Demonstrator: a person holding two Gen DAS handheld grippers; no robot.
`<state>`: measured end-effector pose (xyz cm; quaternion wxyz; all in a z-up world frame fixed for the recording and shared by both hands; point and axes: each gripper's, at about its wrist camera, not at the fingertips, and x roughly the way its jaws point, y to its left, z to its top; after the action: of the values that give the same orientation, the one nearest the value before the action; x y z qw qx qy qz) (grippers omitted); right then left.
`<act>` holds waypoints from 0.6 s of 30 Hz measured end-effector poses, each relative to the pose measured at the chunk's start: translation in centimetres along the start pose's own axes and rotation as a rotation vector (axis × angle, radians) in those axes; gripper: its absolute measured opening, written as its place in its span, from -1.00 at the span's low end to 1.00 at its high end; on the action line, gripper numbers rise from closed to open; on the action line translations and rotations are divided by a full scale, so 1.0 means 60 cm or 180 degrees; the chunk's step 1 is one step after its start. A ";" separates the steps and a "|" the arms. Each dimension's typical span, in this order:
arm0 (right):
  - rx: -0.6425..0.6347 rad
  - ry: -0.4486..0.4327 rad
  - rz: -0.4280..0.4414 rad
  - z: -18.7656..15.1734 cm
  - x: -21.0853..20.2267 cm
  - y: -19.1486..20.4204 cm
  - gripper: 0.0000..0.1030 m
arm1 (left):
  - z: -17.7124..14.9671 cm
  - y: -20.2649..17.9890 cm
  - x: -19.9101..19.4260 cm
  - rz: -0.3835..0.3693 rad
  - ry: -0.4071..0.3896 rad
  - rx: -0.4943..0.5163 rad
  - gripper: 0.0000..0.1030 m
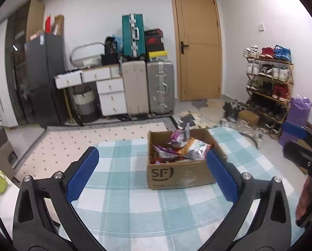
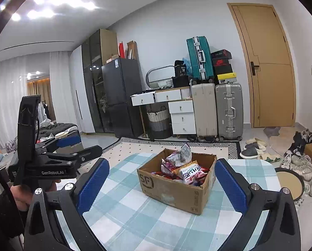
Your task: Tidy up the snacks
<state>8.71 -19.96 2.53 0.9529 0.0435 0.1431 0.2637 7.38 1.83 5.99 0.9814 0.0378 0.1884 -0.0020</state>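
An open cardboard box marked SF sits on the table with the blue-and-white checked cloth. Several snack packets fill it, purple, orange and white ones. My left gripper stands wide open in front of the box, with only bare cloth between its blue pads. The right wrist view shows the same box and its packets at an angle. My right gripper is open too, back from the box, holding nothing. The left gripper shows at the left of that view, held by a hand.
Beyond the table lie a patterned rug, suitcases, a white drawer unit and a dark fridge. A wooden door and a shoe rack stand at the right. A round stool sits beside the table.
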 end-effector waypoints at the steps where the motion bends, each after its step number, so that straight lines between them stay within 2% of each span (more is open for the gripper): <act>1: -0.0008 -0.0040 -0.0002 -0.013 -0.012 0.003 0.99 | -0.009 -0.002 -0.009 0.0060 -0.0061 0.0027 0.99; 7: -0.0086 -0.0007 -0.0152 -0.086 -0.036 0.012 0.99 | -0.073 0.003 -0.026 0.0242 -0.0081 -0.0024 0.99; 10: -0.0059 0.0007 -0.0238 -0.119 -0.041 0.006 0.99 | -0.106 0.016 -0.023 0.0459 -0.0100 -0.0071 0.99; 14: -0.0039 0.0029 -0.0327 -0.154 -0.038 -0.005 0.99 | -0.151 0.035 -0.015 0.0463 -0.0052 -0.0207 0.99; 18: -0.0017 0.0051 -0.0449 -0.191 -0.036 -0.016 0.99 | -0.192 0.056 0.014 0.0369 -0.0025 -0.0361 0.99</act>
<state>4.01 -21.78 -8.02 0.9681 0.0286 0.1527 0.1966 3.98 6.06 -4.75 0.9811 -0.0070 0.1819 0.0654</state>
